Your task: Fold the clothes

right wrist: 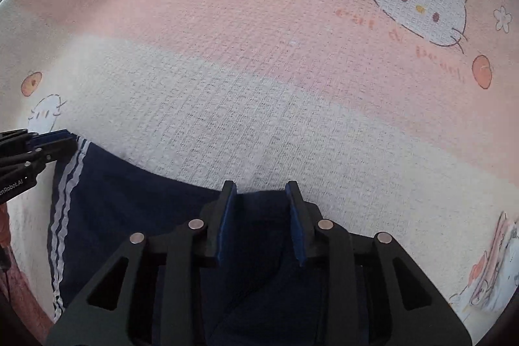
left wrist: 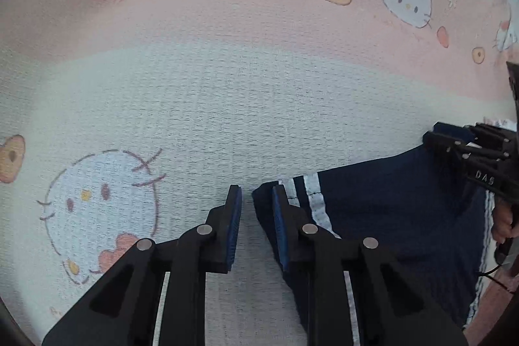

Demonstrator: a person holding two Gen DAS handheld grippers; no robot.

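A waffle-textured sheet (left wrist: 227, 106) printed with cartoon cat faces, oranges and small flowers covers the whole surface, pale cream under both grippers and pink in a broad band ahead of them. Whether it lies on a bed or a tabletop cannot be told; no room shows beyond it.

The navy shorts (left wrist: 405, 209) with 2 white side stripes lie flat on the sheet. In the left wrist view, the left gripper (left wrist: 257, 193) is parted, its right finger resting on the shorts' striped corner and its left finger over bare sheet. The right gripper (left wrist: 454, 145) enters from the right edge of that view, over the shorts' far corner, with part of a hand behind it.

In the right wrist view, the right gripper (right wrist: 261, 188) is spread wide, navy cloth (right wrist: 129, 209) lying between and below its fingers at the garment's forward edge. To its right lies a small crumpled cloth (right wrist: 493, 274) in the same print.
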